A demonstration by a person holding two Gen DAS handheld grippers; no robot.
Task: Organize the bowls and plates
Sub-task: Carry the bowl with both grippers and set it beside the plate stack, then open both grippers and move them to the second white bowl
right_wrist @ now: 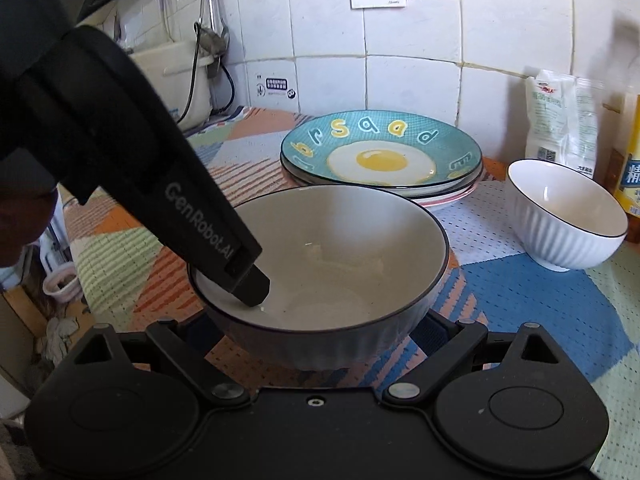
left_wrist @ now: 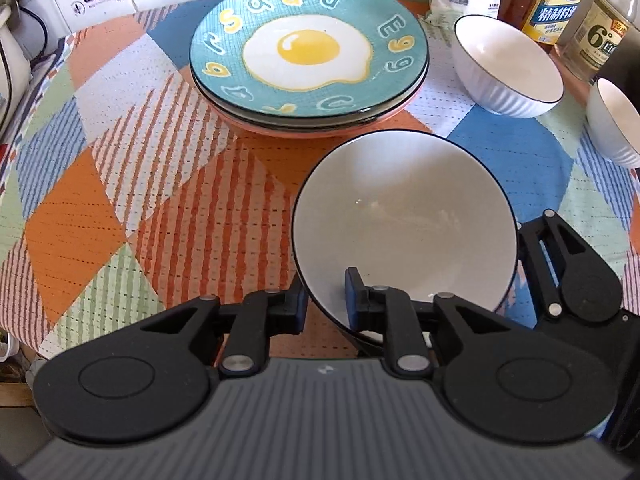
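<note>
A white bowl with a dark rim [left_wrist: 404, 232] is held above the patchwork cloth; it also shows in the right wrist view [right_wrist: 324, 268]. My left gripper [left_wrist: 326, 304] is shut on its near rim, one finger inside and one outside; that gripper shows in the right wrist view [right_wrist: 240, 280]. My right gripper [right_wrist: 316, 332] is open, its fingers on either side of the bowl's lower body. A stack of plates, topped by a teal fried-egg plate [left_wrist: 308, 48], lies behind in both views [right_wrist: 380, 156].
Two more white ribbed bowls stand at the right [left_wrist: 506, 64] [left_wrist: 614, 124]; one shows in the right wrist view [right_wrist: 566, 212]. Bottles [left_wrist: 558, 0] and a white bag [right_wrist: 560, 120] stand along the tiled wall. A white appliance with a cord [right_wrist: 176, 76] sits at the back left.
</note>
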